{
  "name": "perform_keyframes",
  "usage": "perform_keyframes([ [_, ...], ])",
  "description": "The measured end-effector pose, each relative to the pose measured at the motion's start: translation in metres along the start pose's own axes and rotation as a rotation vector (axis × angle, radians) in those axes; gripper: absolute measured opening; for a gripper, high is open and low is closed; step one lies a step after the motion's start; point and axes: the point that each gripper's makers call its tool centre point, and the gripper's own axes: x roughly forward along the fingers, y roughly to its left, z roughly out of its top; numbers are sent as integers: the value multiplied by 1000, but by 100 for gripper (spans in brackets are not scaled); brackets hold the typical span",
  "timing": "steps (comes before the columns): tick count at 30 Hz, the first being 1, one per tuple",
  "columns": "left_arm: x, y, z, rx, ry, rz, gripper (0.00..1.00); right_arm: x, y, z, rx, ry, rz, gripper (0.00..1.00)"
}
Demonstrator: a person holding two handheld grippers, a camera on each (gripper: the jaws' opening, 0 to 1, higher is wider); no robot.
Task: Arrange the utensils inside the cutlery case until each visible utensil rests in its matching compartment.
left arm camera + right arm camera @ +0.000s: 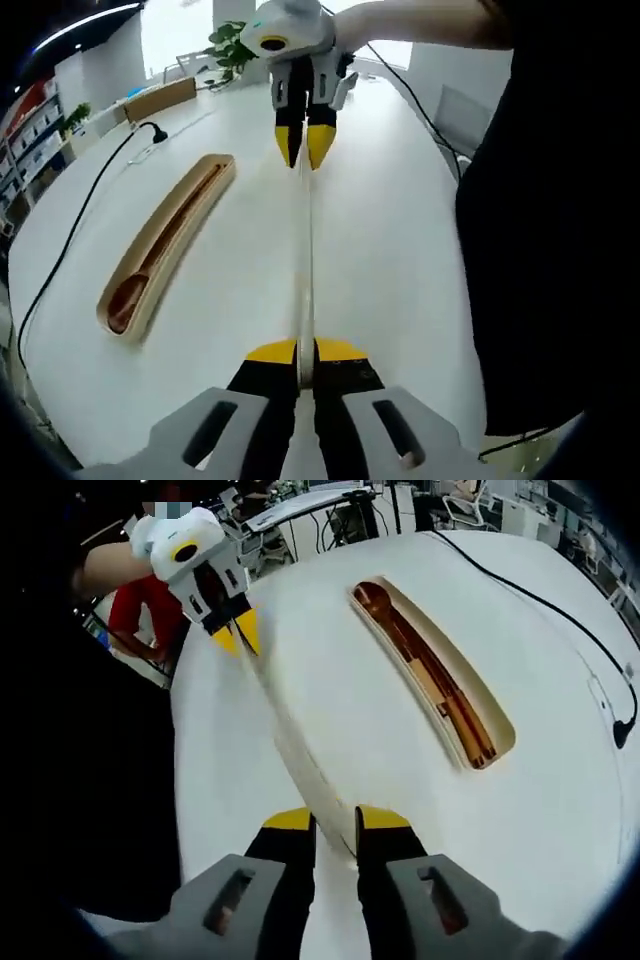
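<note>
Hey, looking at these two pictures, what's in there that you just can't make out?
- The long pale piece held between both hand-held grippers: seen edge-on in the left gripper view, so its kind is unclear.
- Utensils in the case: a spoon-like shape shows, but how many lie there is too small to tell.
- Right hand-held gripper: its jaws look slightly apart in the right gripper view, so its grip is uncertain.
- Cable: cut off by the right gripper view's edge.

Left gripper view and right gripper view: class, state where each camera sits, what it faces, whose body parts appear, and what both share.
Left gripper view: rides the left gripper, facing along the white lid to the right gripper; a forearm and dark clothing show.
Right gripper view: rides the right gripper, facing the left gripper; an arm shows.
Shared: lid held at both ends, cutlery case with wooden utensils, white table.
</note>
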Motion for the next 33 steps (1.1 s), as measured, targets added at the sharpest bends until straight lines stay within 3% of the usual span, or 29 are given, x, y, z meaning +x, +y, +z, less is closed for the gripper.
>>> perform_keyframes([
  [7, -7, -18, 12, -218, -70, -108, 4, 3, -7, -2, -65, 22, -79, 19],
  [13, -12, -24, 22, -334, -145, -154, 4, 6, -5, -5, -120, 43, -112, 26],
  [14, -14, -29, 28, -415, -171, -201, 4, 7, -6, -6, -135, 47, -121, 29],
  [17, -20, -35, 47, -495, -254, -258, 3, 9, -9, -11, -205, 65, -160, 37],
  [23, -23, -35, 57, -694, -311, -334, 3, 9, -1, -15, -262, 82, -177, 42],
  [26, -24, -31, 60, -805, -333, -359, 3, 6, 1, -13, -333, 87, -192, 42],
  [27, -25, -30, 61, -870, -340, -389, 3, 4, 2, -10, -355, 81, -199, 41],
  [33, -30, -29, 68, -1054, -421, -504, 3, -4, 10, 3, -403, 32, -206, 46],
])
